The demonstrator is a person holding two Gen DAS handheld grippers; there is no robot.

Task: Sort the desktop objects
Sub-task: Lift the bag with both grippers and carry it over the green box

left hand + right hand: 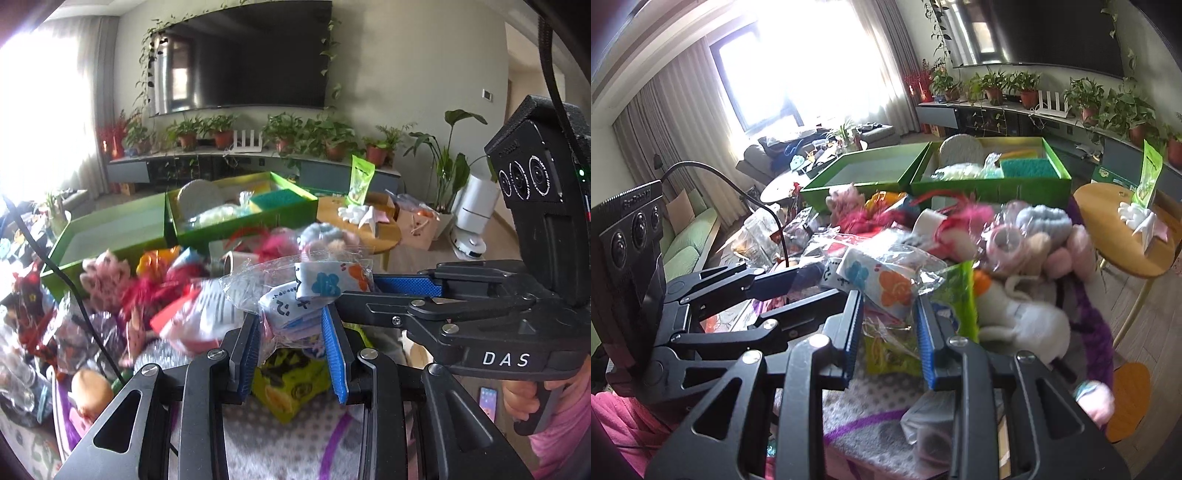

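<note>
Both tongs, L [290, 332] & R [888, 319], grip clear packet [295, 291].

Two close wrist views, shared clutter.

Worktop [871, 410] bare only just under both tools; packets & plush toys [155, 295] crowd its far part. L green tray [110, 229] empty, open from above. R green tray [1027, 184] part-filled w/ sponges.
</note>
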